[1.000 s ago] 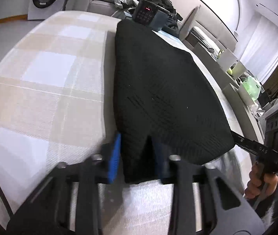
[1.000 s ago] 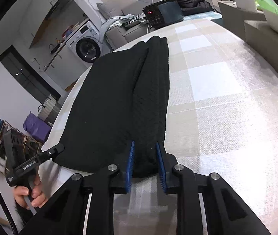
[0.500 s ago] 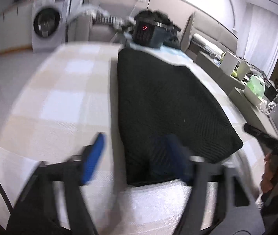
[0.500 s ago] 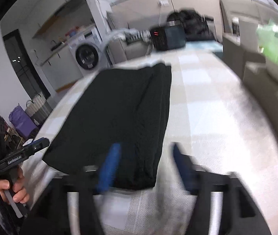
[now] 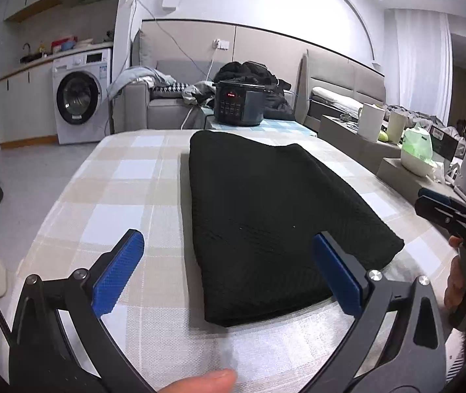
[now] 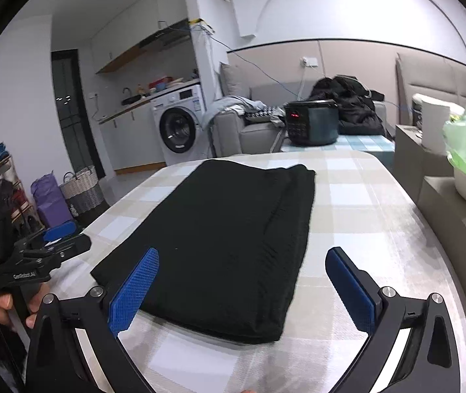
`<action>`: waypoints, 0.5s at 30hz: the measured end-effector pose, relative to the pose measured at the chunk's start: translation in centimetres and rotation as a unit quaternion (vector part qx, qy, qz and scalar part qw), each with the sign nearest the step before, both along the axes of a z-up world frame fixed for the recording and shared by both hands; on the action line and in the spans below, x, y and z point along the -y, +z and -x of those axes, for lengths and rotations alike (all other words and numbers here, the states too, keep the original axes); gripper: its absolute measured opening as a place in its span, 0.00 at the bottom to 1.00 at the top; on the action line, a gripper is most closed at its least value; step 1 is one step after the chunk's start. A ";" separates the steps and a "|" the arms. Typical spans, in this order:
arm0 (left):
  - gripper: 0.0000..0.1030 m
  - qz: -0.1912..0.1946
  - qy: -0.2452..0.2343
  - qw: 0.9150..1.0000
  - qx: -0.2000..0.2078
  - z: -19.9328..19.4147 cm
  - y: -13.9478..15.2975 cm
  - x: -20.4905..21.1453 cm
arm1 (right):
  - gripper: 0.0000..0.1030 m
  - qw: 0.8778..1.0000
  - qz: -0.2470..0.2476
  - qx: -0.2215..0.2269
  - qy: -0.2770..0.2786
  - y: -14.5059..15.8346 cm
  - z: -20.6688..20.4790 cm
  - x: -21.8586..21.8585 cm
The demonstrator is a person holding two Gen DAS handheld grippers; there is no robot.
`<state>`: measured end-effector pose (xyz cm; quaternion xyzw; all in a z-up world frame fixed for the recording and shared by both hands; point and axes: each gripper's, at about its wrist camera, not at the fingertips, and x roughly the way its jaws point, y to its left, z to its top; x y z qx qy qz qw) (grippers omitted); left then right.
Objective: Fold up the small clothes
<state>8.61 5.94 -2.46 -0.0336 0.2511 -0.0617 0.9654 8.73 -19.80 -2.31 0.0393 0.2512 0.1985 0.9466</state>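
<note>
Jaws of the left gripper point(image 5: 229, 262) and the right gripper point(image 6: 242, 281) stand spread wide, having just been opening, their blue pads point(image 5: 118, 271) clear of the black garment point(image 5: 265, 216) and holding nothing. The garment lies folded into a long flat slab on the checked tablecloth point(image 5: 108, 193), one long side doubled into a thicker roll, its near end just beyond both sets of fingertips. Behind the garment's far end sits a dark rice cooker point(image 5: 238, 106).
</note>
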 end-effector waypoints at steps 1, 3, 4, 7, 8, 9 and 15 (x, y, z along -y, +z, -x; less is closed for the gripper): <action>0.99 0.001 0.000 1.000 0.002 0.0 -0.1 0.0 | 1.00 1.000 0.000 0.006 0.002 0.0 0.2 -0.1; 0.99 0.007 -0.003 1.000 0.001 0.0 -0.3 -0.2 | 1.00 1.000 0.001 0.015 0.009 -0.2 0.3 -0.5; 0.99 0.009 -0.002 1.000 0.001 0.0 -0.3 -0.3 | 1.00 1.000 0.007 0.018 0.009 -0.3 0.4 -0.7; 0.99 0.015 0.001 1.000 0.004 0.1 -0.2 -0.6 | 1.00 1.000 0.013 0.028 0.008 -0.2 0.5 -0.9; 0.99 0.015 0.001 1.000 0.005 0.1 -0.3 -0.6 | 1.00 0.999 0.013 0.034 0.003 -0.1 0.7 -0.9; 0.99 0.015 0.002 1.000 0.005 0.2 -0.3 -0.6 | 1.00 0.999 0.013 0.036 0.002 -0.1 0.7 -0.9; 0.99 0.009 0.010 1.000 0.005 0.3 -0.3 -0.6 | 1.00 0.999 0.012 0.043 -0.005 -0.1 1.0 -0.8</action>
